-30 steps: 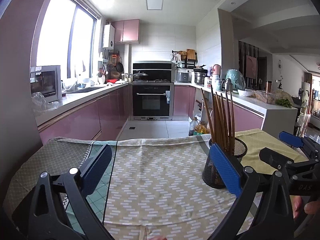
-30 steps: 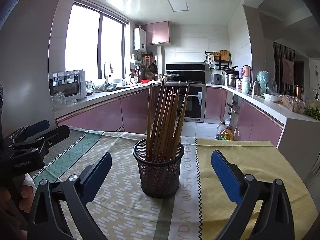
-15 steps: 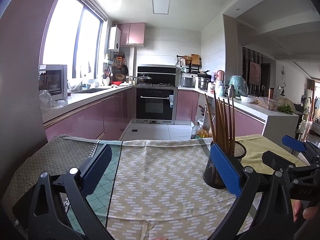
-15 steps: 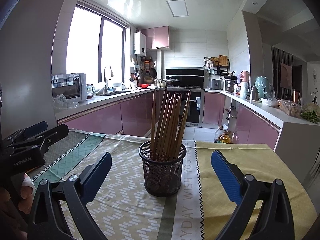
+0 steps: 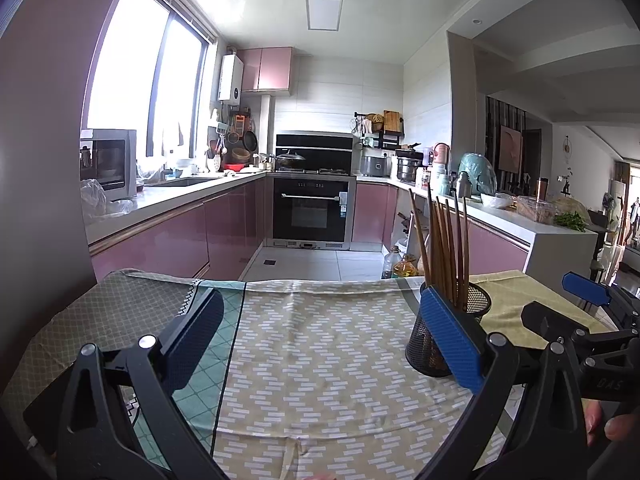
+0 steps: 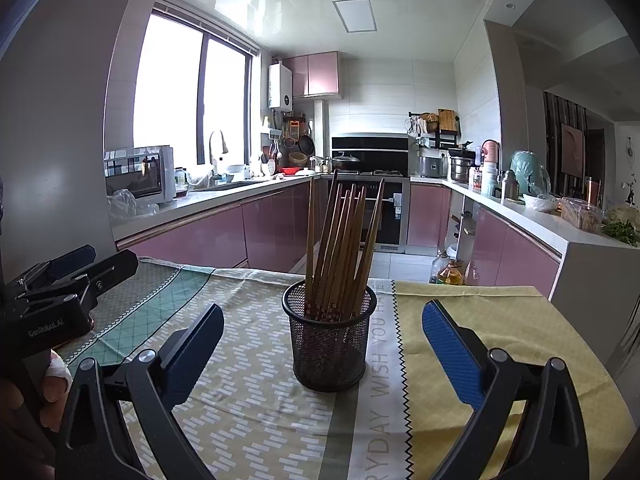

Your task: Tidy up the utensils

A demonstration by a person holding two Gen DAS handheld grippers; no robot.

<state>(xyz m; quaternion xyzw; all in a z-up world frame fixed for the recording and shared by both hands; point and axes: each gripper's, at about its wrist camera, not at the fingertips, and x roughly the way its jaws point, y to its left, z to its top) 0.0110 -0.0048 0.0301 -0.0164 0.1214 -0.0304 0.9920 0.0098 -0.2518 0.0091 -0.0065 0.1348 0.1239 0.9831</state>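
chopsticks (image 6: 340, 240) are seen standing upright, fanned slightly, in a black mesh cup (image 6: 330, 340) on the cloth-covered surface (image 6: 256, 408). in the right wrist view the cup is framed between the two fingers of the right tongs (image 6: 323, 350), just ahead of their tips and touched by neither; these tongs are spread wide and nothing is held in them. the cup is set where the patterned beige cloth meets a grey printed strip, with a yellow cloth (image 6: 500, 320) beside it.

in the left wrist view the left tongs (image 5: 322, 342) are likewise spread wide and empty, held over bare beige cloth (image 5: 320, 360). the cup (image 5: 444, 332) is found off to the right of these tongs, partly hidden behind the blue pad of their right finger (image 5: 452, 344), with the chopsticks (image 5: 444, 248) rising above that pad. the right tongs (image 5: 586, 294) are seen at the far right edge of this view, beyond the cup, and fingertips of a hand (image 5: 612, 424) are visible beneath them. a hand (image 6: 36, 396) gripping the left tongs (image 6: 76, 272) is visible at the left edge of the right wrist view, well apart from the cup.
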